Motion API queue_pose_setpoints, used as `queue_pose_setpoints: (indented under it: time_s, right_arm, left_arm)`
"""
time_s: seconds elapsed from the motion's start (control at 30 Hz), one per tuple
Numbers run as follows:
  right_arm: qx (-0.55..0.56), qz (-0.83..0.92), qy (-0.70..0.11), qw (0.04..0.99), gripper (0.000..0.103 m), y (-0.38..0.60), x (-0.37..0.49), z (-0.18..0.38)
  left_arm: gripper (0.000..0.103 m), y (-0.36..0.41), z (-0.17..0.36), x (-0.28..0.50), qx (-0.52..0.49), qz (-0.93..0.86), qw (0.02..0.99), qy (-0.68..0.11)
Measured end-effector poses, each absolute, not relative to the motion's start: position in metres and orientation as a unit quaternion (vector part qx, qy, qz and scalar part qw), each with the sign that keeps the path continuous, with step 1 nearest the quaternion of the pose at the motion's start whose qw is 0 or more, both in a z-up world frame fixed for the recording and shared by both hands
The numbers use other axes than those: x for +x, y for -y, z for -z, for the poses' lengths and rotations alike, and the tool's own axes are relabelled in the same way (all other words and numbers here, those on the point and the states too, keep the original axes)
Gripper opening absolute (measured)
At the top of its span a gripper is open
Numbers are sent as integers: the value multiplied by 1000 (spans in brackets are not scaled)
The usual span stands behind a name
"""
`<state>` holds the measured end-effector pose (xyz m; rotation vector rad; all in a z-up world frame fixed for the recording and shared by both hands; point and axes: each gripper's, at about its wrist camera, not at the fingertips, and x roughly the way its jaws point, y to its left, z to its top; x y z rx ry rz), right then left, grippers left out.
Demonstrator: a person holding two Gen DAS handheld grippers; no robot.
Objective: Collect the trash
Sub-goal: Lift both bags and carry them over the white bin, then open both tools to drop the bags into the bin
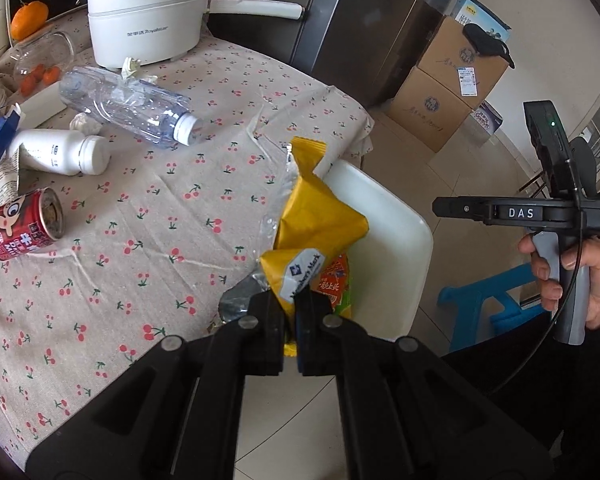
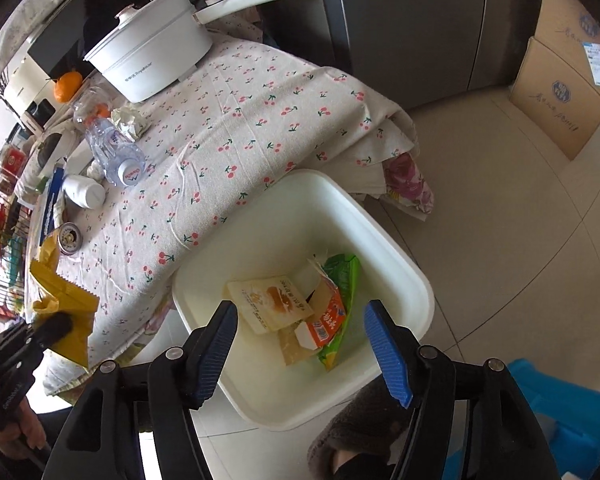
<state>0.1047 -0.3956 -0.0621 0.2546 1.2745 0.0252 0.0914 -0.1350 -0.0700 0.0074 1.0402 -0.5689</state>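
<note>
My left gripper (image 1: 290,320) is shut on a yellow snack wrapper (image 1: 316,224), held at the table's edge beside the white bin (image 1: 396,248). The wrapper also shows in the right wrist view (image 2: 66,304), pinched by the left gripper (image 2: 58,326). My right gripper (image 2: 304,344) is open and empty above the white bin (image 2: 396,276), which holds several wrappers (image 2: 328,312). On the cherry-print tablecloth (image 1: 140,208) lie a clear plastic bottle (image 1: 128,104), a white bottle (image 1: 60,152), a red can (image 1: 24,224) and crumpled tissue (image 1: 130,66). The right gripper (image 1: 440,206) shows side-on in the left wrist view.
A white electric pot (image 1: 148,12) stands at the table's back, with an orange (image 1: 28,20) and a glass jar (image 1: 40,60) to its left. A dark fridge (image 1: 372,20), cardboard boxes (image 1: 448,80) and a blue stool (image 1: 488,304) stand on the tiled floor.
</note>
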Motion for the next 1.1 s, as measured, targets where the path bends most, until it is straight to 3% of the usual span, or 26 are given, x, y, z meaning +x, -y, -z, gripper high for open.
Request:
queue_pose_setpoints:
  time_s: [0.33,0.43,0.5,0.63,0.77,1.1]
  right_arm:
    - [134,20,-585,800,68,425,96,57]
    - [137,24,-583,800,68,429,96,56]
    - [139,26,-581,801,68,431,95,55]
    - [138,29,-580,802,68,432,95,53]
    - [137,26,-577,804,68,429,95,49]
    - [123,15,-575,809,75,409,104,44]
  left_arm:
    - [7,195,96,101,44,301,818,-487]
    - [24,201,96,100,58,303,822,-480]
    - [42,202,96,99,68,297,825,-476]
    - [57,197,93,99,76,289,830,-471]
    - [79,190,88,99,74,273,838,-466]
    - [94,155,75,99,66,222,857,-461]
